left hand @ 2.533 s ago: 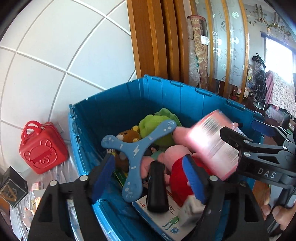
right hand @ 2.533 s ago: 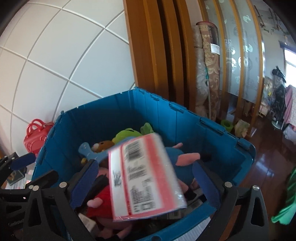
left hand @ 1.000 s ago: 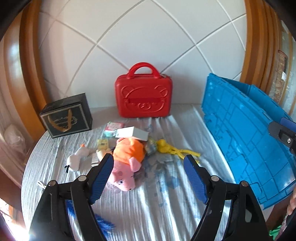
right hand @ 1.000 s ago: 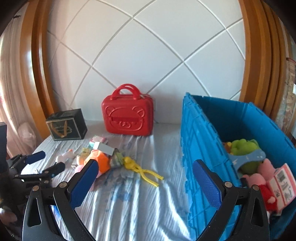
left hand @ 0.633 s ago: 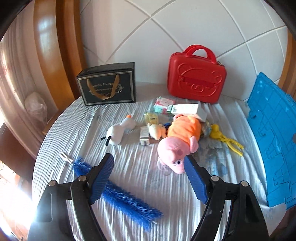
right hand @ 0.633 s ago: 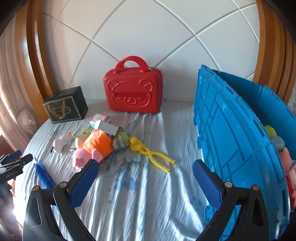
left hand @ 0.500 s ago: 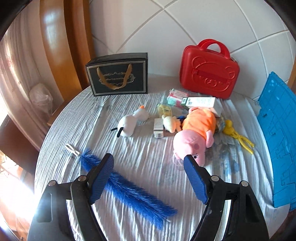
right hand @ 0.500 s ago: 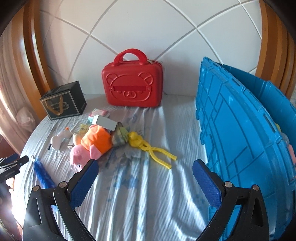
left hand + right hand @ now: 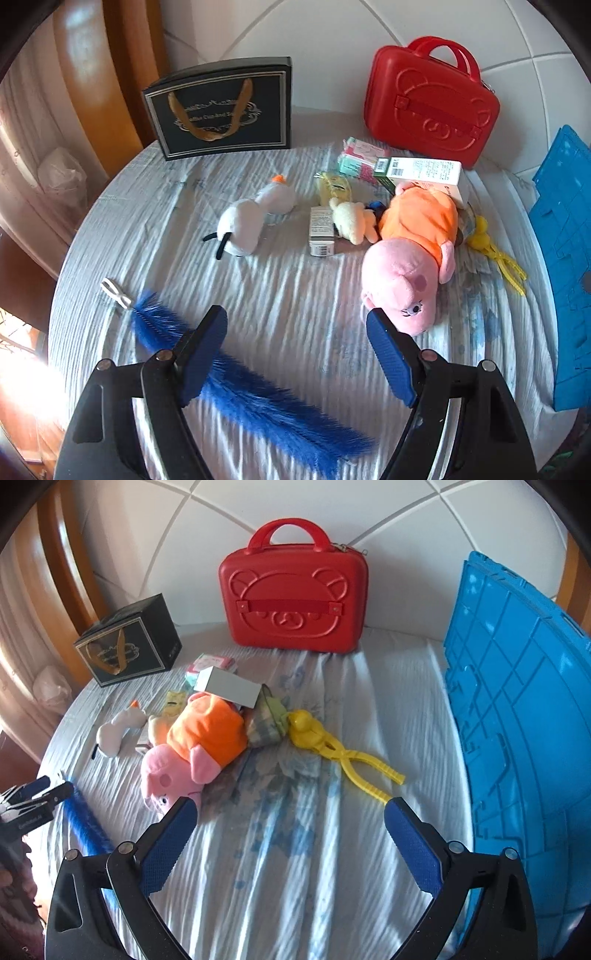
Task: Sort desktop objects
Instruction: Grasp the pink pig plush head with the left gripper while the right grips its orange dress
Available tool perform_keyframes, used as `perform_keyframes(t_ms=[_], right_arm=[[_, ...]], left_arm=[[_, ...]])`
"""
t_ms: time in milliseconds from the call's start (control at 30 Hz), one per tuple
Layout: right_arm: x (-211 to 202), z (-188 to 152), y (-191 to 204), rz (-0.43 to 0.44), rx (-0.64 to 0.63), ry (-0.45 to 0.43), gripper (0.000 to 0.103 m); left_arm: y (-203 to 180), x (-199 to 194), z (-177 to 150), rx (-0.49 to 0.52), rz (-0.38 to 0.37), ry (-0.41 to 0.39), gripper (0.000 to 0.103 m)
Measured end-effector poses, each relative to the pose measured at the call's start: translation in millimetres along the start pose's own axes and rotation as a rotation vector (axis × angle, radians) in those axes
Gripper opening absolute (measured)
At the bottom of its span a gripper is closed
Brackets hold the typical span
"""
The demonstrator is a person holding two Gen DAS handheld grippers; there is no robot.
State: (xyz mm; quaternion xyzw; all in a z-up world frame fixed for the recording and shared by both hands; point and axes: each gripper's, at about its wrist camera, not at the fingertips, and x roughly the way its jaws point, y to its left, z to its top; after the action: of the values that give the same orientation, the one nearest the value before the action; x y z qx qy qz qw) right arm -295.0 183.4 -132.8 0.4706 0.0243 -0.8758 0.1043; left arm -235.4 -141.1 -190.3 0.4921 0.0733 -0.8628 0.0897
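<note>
My left gripper (image 9: 295, 325) hangs open and empty over the table's front left, above a long blue brush (image 9: 258, 398). A pink pig plush in an orange top (image 9: 410, 266) lies just beyond its right finger. My right gripper (image 9: 290, 812) is also open and empty, over bare cloth between the pig plush (image 9: 195, 753) and yellow duck tongs (image 9: 343, 753). A white snowman plush (image 9: 251, 218), a small cream plush (image 9: 351, 221), a small box (image 9: 321, 230) and a white carton (image 9: 424, 173) lie around the pig. The blue crate (image 9: 524, 716) stands at the right.
A red bear case (image 9: 295, 602) and a black gift bag (image 9: 129, 646) stand at the back by the wall. A white clip (image 9: 114, 291) lies near the table's left edge. The left gripper (image 9: 33, 797) shows at the left edge of the right wrist view.
Both grippers left the blue crate, where a pink packet was dropped, swung left and sank toward the table. The toys now loom larger in both views.
</note>
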Motion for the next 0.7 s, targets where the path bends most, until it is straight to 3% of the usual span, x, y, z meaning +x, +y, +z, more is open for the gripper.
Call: perform_keyframes(t_ms=[167,333,467,600,633,700], right_arm=[[31.4,6.1,4.7,0.027,-0.032,0.054,0.103],[58.6,12.5,0.6,0.049,-0.051,0.099,0.103],[82.3,16.8,0.7,0.063,-0.07,0.135,0.103],[106.9,21.5,8.7,0.092,-0.086,0.172,0.103],[112.1,22.6,13.0,0.1,-0.093,0.177,0.103],[122.0,24.4,24.2,0.118,-0.11,0.187,0.103]], left_arm=[[-49.6,49.4,5.8,0.011,-0.115,0.092,0.078],[-97.6,92.2,7.2,0.056,-0.152,0.161,0.078],[-108.8,121.4,2.3,0.149,0.009,0.185,0.086],[-67.6,133.5,5.6,0.09,0.008,0.206,0.088],[-56.8,131.7,8.5,0.088,0.047,0.191,0.088],[-37.1,127.2,15.4,0.113,0.214,0.144,0.088]])
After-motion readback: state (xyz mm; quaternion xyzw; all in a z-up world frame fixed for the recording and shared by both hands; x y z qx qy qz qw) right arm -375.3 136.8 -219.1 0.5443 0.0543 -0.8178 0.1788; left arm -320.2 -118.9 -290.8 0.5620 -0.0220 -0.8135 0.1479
